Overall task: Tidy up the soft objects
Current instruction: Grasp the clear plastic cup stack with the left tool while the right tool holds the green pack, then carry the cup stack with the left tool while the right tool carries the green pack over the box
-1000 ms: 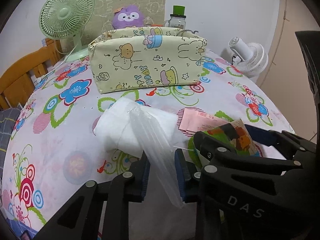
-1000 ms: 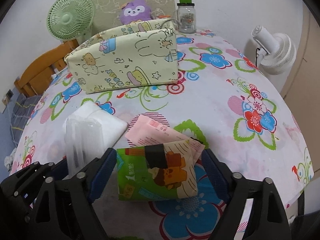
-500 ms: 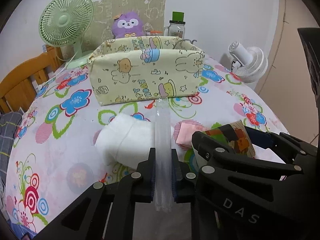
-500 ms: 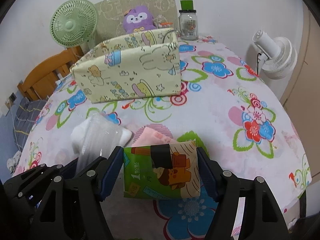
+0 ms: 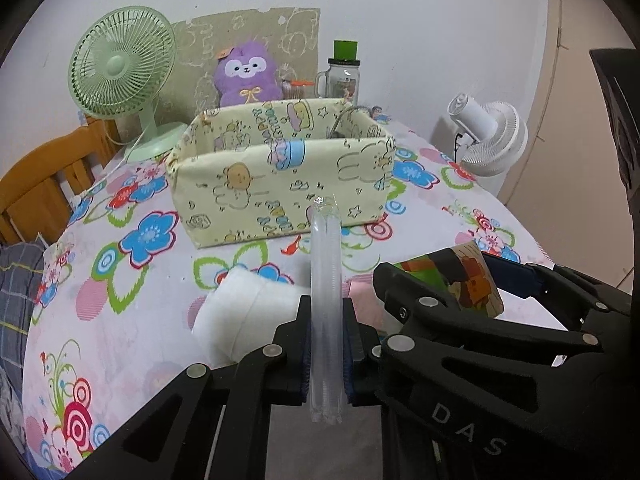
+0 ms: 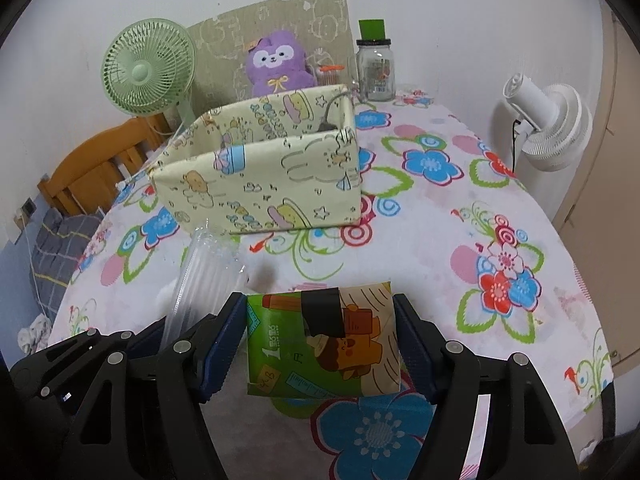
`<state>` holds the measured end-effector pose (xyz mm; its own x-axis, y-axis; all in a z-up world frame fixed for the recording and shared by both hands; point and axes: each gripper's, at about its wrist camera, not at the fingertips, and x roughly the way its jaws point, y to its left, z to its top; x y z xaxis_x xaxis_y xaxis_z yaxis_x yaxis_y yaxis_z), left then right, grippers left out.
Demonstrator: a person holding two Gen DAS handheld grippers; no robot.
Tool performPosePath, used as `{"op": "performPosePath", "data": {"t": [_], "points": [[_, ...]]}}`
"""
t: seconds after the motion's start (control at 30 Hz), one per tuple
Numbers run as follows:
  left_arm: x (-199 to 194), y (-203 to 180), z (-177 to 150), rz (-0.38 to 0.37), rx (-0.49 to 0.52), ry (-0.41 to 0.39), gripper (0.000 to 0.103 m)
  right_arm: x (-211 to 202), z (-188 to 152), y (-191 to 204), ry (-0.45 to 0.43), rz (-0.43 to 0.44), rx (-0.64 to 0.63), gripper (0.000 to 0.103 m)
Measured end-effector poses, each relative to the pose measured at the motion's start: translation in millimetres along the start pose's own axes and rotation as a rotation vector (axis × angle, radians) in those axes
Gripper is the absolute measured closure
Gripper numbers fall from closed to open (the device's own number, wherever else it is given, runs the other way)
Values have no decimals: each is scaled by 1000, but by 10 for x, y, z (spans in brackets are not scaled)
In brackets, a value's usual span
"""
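Note:
My left gripper is shut on a clear plastic packet, held upright on edge above the table. My right gripper is shut on a green and orange tissue pack, also lifted; it shows at the right of the left wrist view. The clear packet shows at the left of the right wrist view. A yellow cartoon-print fabric box stands open ahead of both grippers. A white soft pack and a pink pack lie on the flowered tablecloth below.
Behind the box stand a green fan, a purple plush toy and a glass jar. A white fan stands at the right table edge. A wooden chair is at the left.
Both grippers have risen with their packs and moved toward the fabric box. The clear packet left the white pack and now stands upright between my left fingers.

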<state>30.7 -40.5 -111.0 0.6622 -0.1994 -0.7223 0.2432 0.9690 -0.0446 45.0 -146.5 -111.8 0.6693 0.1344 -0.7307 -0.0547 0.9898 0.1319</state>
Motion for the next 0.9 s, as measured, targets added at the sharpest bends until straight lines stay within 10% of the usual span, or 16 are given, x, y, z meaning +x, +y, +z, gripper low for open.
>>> {"op": "performPosePath", "data": {"t": [0.9], "points": [[-297, 68, 433, 7, 3, -78, 93, -335, 435, 142, -104, 2, -26, 28]]}}
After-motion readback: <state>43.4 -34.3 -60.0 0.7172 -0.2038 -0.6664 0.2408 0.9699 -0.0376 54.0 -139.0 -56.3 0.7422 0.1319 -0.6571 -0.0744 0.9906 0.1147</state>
